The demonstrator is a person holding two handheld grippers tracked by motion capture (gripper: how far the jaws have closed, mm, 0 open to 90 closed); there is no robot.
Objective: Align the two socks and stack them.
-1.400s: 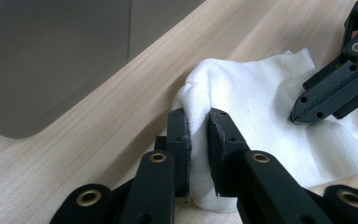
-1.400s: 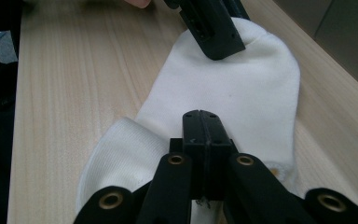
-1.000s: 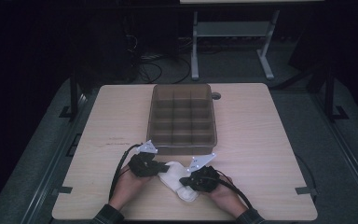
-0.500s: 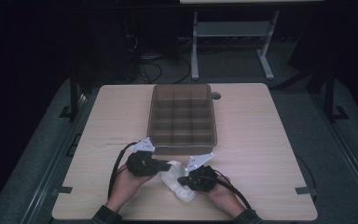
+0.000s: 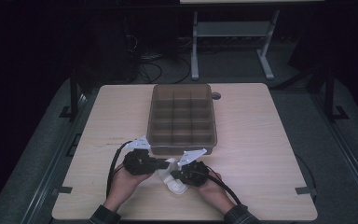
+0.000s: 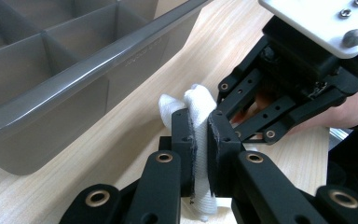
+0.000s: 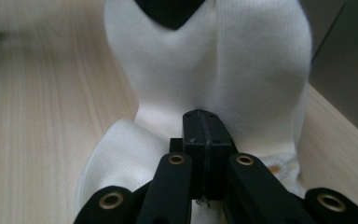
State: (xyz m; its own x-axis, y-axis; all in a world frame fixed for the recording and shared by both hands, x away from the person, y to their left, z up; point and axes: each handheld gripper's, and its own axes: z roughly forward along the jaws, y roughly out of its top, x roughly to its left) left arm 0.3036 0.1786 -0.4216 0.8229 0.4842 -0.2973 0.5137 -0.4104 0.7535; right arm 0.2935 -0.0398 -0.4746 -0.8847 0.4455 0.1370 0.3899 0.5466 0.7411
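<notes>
White knitted cloth sock (image 5: 173,179) on wooden table (image 5: 270,154), just in front of grey plastic compartment tray (image 5: 182,119). Left gripper (image 6: 200,140) clamps sock fold; right gripper (image 7: 206,135) clenched on sock edge.

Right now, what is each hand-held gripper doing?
Left hand-held gripper: shut on the sock.
Right hand-held gripper: shut on the sock too.

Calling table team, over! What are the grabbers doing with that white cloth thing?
Left gripper shut on the white cloth. Right gripper shut on it too. Cloth held between them, just off the table. Grey divided tray close behind; nothing in the way.
</notes>
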